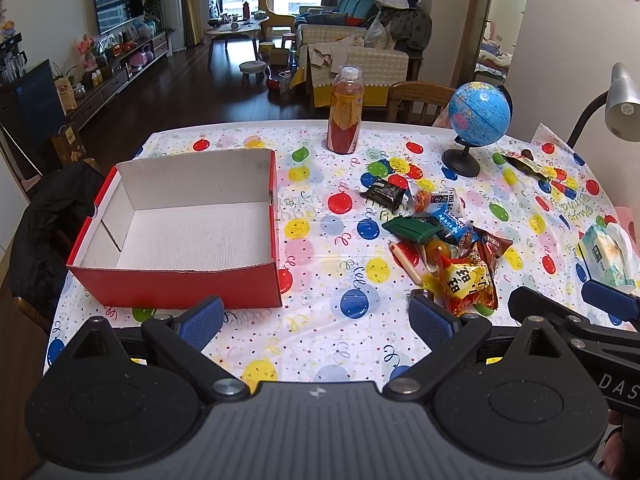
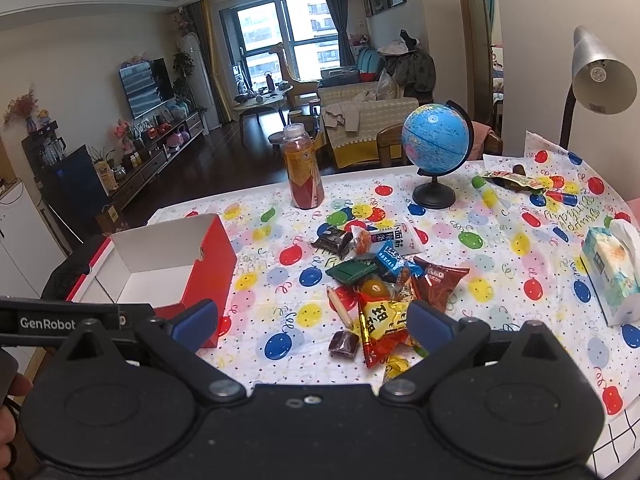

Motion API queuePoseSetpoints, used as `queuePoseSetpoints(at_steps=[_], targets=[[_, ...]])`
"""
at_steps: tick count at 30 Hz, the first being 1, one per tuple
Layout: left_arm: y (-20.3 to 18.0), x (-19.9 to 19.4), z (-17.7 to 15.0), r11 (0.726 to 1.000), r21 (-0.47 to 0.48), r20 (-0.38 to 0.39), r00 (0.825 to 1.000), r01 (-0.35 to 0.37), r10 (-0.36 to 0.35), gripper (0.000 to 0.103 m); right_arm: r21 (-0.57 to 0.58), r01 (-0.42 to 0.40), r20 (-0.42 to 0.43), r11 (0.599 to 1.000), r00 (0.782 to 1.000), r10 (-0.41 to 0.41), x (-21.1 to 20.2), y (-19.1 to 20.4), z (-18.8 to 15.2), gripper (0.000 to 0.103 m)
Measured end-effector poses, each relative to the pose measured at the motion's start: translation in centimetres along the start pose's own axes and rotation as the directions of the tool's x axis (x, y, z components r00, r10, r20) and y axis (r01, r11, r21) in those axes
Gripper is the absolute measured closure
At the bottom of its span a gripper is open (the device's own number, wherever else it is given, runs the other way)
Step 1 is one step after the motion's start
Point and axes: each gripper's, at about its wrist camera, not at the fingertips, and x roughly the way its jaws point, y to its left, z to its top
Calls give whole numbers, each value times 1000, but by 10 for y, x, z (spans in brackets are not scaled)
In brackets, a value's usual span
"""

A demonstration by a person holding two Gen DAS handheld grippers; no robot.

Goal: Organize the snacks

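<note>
Globe (image 1: 479,109), bottle (image 1: 345,112), tissues (image 2: 610,276), lamp (image 2: 600,74).

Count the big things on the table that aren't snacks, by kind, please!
Box: 1
Bottle: 1
Globe: 1
Lamp: 1
Tissue pack: 1
Total: 5

Both views are taken from the near edge of the counter (image 1: 320,136), low above it and facing the living room beyond. The left wrist view is aimed beside the red box (image 1: 180,284); the right wrist view is set over the snack pile (image 2: 384,280). Box, pile, bottle (image 1: 345,112) and globe (image 2: 436,140) are shared
</note>
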Motion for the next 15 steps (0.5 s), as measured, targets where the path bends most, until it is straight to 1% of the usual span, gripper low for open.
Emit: queuePoseSetpoints(at_steps=[9,15], targets=[[0,-1,1,1000,-2,-2,1000,-7,7,3,-7,-9,8,1000,1000,9,0,-11,4,4],[-5,-1,6,999,0,-8,999,-39,39,3,-1,-30,15,1000,999,30,0,-19,2,4]])
